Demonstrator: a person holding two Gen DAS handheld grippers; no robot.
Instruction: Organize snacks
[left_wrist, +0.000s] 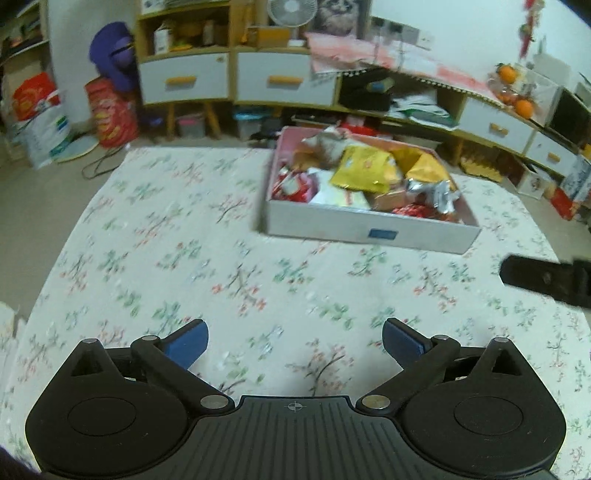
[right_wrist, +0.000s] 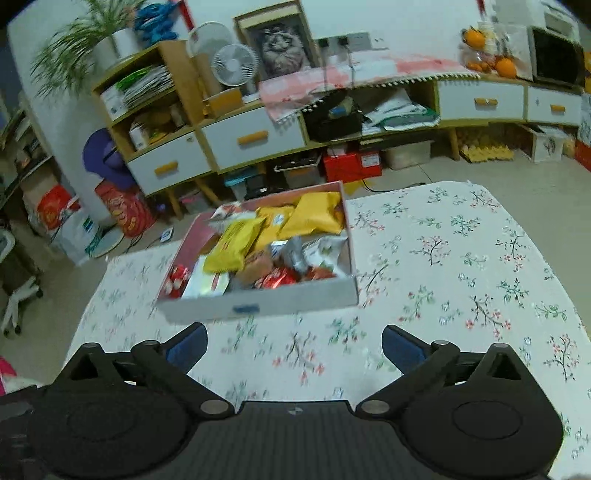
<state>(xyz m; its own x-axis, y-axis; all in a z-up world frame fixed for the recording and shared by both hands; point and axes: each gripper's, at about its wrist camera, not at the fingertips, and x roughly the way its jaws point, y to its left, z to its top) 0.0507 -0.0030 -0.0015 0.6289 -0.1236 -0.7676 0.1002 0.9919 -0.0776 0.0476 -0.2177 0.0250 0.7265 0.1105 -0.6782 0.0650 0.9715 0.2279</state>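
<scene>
Blue label (left_wrist: 383, 234) on the snack box (left_wrist: 325, 227); writing unreadable.

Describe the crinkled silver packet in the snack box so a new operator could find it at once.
On the floral tablecloth sits a shallow grey box full of snacks. The silver packet lies toward its near right part, just right of the long yellow bag. It is the only shiny metallic wrapper among yellow and red ones.
</scene>
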